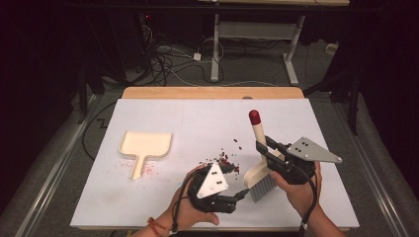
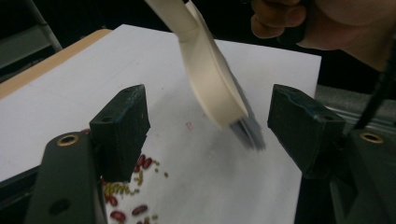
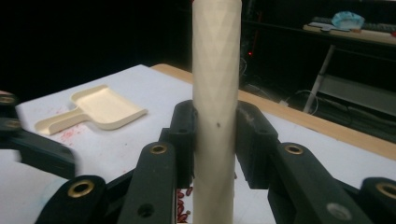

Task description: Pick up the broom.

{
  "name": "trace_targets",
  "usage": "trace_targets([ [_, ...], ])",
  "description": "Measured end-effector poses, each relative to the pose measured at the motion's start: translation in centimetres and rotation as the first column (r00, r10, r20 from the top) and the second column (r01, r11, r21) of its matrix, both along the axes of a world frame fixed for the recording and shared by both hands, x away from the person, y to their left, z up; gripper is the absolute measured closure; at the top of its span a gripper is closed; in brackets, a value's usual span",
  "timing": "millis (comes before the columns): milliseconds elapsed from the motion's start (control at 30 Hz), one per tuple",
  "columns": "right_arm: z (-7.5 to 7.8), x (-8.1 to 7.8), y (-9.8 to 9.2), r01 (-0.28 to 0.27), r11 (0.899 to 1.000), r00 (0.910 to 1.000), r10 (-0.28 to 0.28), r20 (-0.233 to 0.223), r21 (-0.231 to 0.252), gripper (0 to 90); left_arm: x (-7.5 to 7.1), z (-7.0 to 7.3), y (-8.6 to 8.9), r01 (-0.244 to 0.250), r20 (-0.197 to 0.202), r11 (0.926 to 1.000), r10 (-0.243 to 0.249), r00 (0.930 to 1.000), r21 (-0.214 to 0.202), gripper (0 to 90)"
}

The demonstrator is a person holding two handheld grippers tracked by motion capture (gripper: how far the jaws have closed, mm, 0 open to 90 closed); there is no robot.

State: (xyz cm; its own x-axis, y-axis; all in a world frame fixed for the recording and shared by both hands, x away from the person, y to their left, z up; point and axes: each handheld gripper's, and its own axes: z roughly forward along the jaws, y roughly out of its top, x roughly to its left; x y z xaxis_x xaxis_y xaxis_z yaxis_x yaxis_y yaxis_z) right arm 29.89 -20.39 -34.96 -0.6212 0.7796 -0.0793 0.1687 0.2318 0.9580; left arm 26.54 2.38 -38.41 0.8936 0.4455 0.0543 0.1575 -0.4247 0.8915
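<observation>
The right claw (image 1: 267, 154) is grasping the brush (image 1: 260, 163) by its handle; the left claw (image 1: 241, 193) is hanging released, empty, above the worktop (image 1: 197, 118).

Cream brush (image 1: 260, 174), red-capped, tilted upright beside scattered beans (image 1: 225, 159).

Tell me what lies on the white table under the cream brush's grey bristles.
Beneath the cream plastic hand brush with grey bristles, bare white tabletop shows. The scattered dark red beans lie left of it. Anything directly behind the bristles is hidden. The right claw grips its handle.
</observation>
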Motion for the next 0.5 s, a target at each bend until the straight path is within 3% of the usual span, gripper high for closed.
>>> trace_targets([
  [167, -0.3, -0.7, 0.9, -0.001, 1.0, 0.9999, 0.001, 0.017, -0.008, 71.0, 1.0, -0.7, -1.2, -0.017, -0.056, 0.999, 0.015, 0.9983, -0.042, 30.9],
  [233, -0.5, -0.9, 1.2, -0.006, 1.0, 0.9999, 0.006, 0.016, -0.013, 71.0, 1.4, -0.8, -1.3, -0.027, -0.071, 0.9986, 0.024, 0.9972, -0.046, 39.9],
  [267, -0.5, -0.9, 1.2, -0.006, 1.0, 0.9999, 0.006, 0.016, -0.013, 71.0, 1.5, -0.8, -1.3, -0.021, -0.075, 0.9987, 0.018, 0.997, -0.045, 39.9],
  [500, -0.5, -1.7, 2.3, -0.016, 1.0, 0.9987, 0.016, 0.049, -0.008, 71.0, 2.2, -1.0, -1.2, -0.023, -0.068, 0.9994, 0.021, 0.9975, -0.024, 49.0],
])
